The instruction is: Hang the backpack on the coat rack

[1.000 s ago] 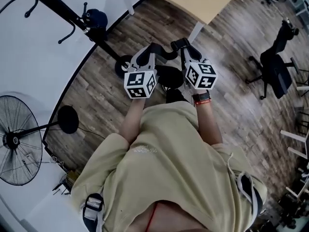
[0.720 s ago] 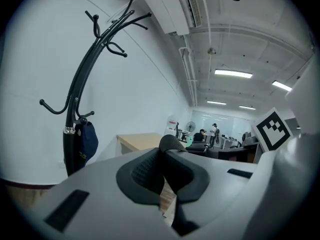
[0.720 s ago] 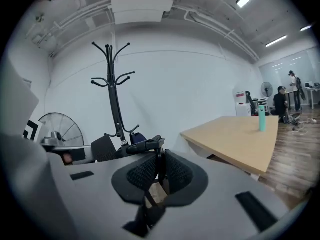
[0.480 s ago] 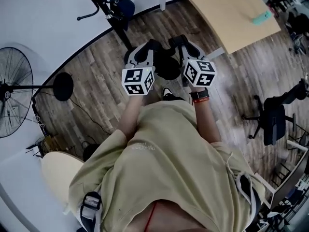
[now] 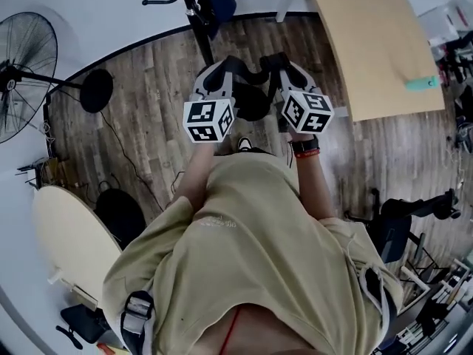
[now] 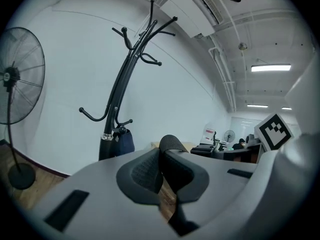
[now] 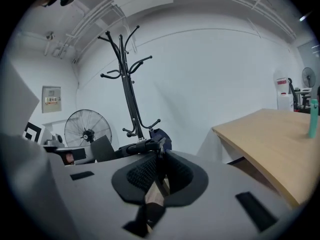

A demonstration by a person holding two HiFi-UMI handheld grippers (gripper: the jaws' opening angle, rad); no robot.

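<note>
The black coat rack (image 6: 126,79) stands upright against the white wall, ahead and slightly left of me; it also shows as coat rack (image 7: 128,86) and at the top of the head view as coat rack (image 5: 194,2). My left gripper (image 5: 220,74) is shut on a black webbing strap (image 6: 170,143). My right gripper (image 5: 282,65) is shut on the same strap (image 7: 136,147), which runs left between the two. The dark backpack (image 5: 253,103) hangs under the grippers, mostly hidden. Left gripper (image 6: 162,160) and right gripper (image 7: 160,166) point toward the rack.
A dark blue item (image 5: 216,1) hangs low on the rack. A standing fan (image 5: 26,65) with round base (image 5: 97,90) is at left. A wooden table (image 5: 366,39) is at right, an office chair (image 5: 403,220) behind it, and a round tabletop (image 5: 70,246) at lower left.
The view has swung round: the rack has shifted from upper left to top centre, the fan up to the top left, the table to the right. Both grippers keep hold of the strap.
</note>
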